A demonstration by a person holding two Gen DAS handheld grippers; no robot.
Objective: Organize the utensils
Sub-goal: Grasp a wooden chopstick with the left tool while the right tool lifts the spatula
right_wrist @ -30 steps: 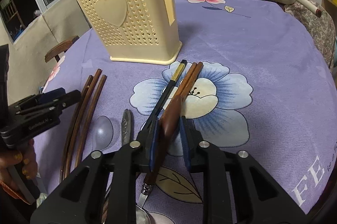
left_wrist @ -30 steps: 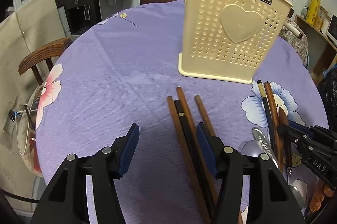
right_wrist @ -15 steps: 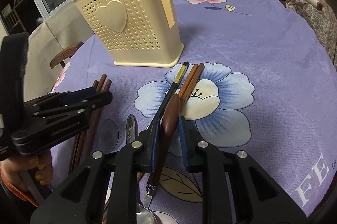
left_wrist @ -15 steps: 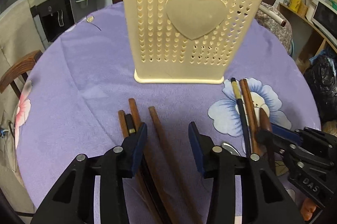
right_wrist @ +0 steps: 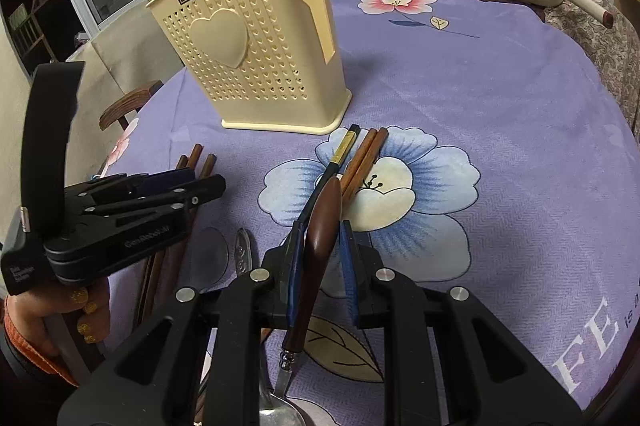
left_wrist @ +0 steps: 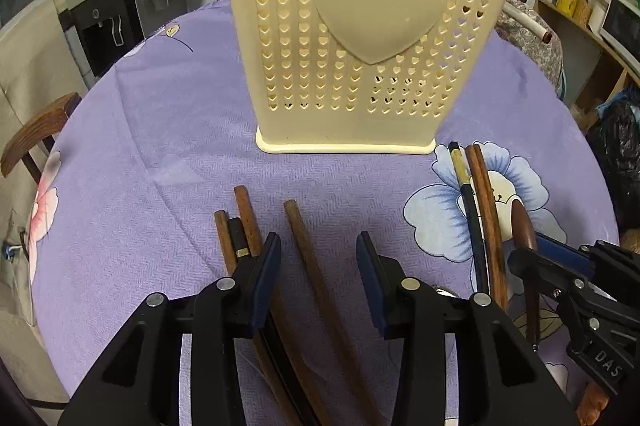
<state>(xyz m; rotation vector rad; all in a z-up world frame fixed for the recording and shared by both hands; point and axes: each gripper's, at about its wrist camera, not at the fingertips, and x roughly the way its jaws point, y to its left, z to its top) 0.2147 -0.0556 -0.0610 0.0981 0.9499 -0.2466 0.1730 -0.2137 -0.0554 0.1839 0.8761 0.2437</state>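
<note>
Risked snagging neighbouring chopsticks (left_wrist: 240,242) with left gripper (left_wrist: 318,268) spread wide around one chopstick (left_wrist: 316,274), while right gripper (right_wrist: 320,266) pinched brown-handled utensil (right_wrist: 320,230) off-balance.

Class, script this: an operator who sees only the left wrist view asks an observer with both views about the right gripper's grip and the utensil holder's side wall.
Operator: Is the right gripper holding anything?
Observer: Yes. The right gripper is closed on the brown-handled utensil, with a pad on either side of the handle.
Operator: I only see the holder's heart face. What is on the side wall around the corner?
Observer: The holder has a raised spoon shape on that wall.
</note>
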